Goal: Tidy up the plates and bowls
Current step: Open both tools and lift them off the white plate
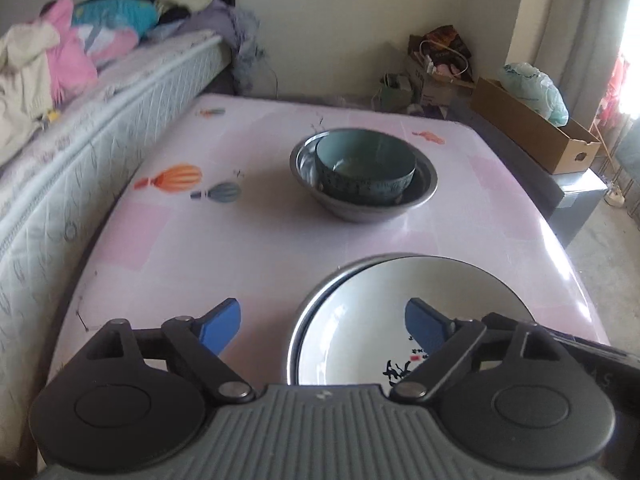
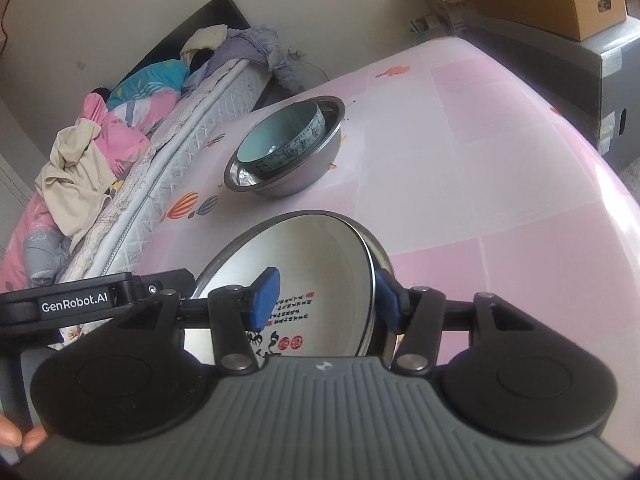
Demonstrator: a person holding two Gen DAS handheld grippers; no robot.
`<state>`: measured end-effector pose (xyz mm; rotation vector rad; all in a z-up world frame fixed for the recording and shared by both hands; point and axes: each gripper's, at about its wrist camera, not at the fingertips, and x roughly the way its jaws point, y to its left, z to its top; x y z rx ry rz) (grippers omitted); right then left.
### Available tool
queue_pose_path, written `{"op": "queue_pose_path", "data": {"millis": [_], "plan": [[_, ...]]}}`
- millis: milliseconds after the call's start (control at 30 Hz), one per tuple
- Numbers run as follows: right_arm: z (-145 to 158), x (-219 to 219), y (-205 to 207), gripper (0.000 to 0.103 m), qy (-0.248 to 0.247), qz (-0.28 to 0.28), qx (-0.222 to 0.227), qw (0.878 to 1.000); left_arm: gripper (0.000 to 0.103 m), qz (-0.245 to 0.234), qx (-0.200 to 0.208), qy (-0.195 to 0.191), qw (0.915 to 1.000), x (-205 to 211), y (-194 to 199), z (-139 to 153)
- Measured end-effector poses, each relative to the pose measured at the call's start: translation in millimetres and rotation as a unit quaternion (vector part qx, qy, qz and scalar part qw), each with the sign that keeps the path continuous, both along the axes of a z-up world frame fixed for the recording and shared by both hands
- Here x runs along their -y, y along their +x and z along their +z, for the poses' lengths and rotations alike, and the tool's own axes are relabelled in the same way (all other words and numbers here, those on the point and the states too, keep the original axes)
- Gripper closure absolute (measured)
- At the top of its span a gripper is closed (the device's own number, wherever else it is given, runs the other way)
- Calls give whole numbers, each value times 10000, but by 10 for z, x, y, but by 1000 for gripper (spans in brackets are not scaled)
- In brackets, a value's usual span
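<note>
Your left gripper (image 1: 324, 330) and right gripper (image 2: 326, 300) look alike: a ribbed grey body with a small white logo, round black housings either side, black linkage arms with silver pins, blue pads (image 2: 264, 298). White "GenRobot.AI" lettering marks a black bar left of the right one.

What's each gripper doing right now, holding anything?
Left gripper: open, holding nothing, plate rim between its jaws.
Right gripper: open, jaws either side of the plate's rim, not clamped.
</note>
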<state>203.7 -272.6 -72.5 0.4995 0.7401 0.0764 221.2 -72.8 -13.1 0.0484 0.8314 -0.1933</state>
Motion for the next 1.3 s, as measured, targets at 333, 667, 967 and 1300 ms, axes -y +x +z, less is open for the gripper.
{"op": "queue_pose_path", "data": {"millis": [333,667,967,1300], "plan": [[83,-20,7,46,-321,361,-61,9988,13,205,-275,-309,9989,-163,-70,-106],[355,-34,-22,33,-1356,583,147,9889,21,388,-429,-280,9979,-303,-194,-301],[44,24,-88,33,-624,559,-200,9963,21,182,-534,-31,9984,-210,-228,-469],[139,214,-15,31,-154,474,3,9988,23,146,-529,-669,9963,-421,-76,-294]]}}
